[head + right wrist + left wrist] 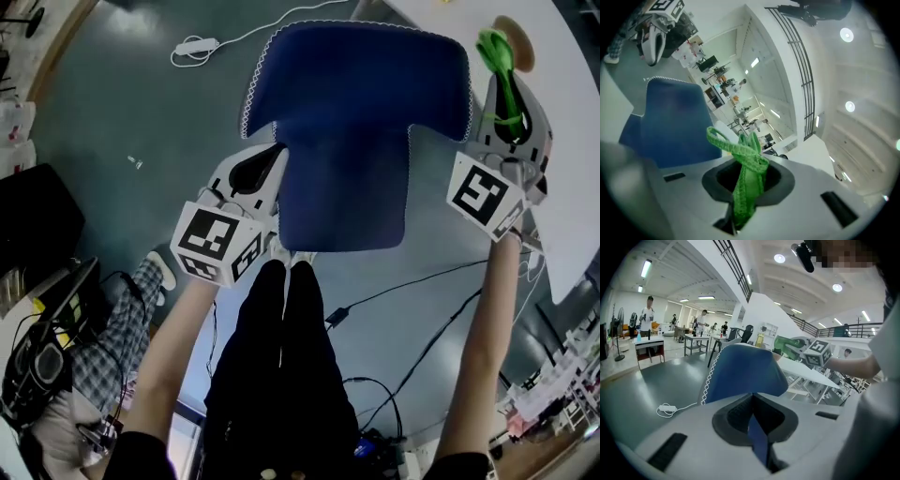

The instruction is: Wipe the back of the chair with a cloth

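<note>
The person wore black trousers (272,366), pale shoes (292,255) and a black top with short sleeves (131,457). The left tool (275,155) had a smooth white shell, with a rounded dark recess round its jaws and dark rectangular slots set into its face. Behind the shell sat a white cube (214,242) printed with black square markers. The right tool (506,98) was of the same make, with a white shell, a dark recess and its own marker cube (483,192) at the rear.
</note>
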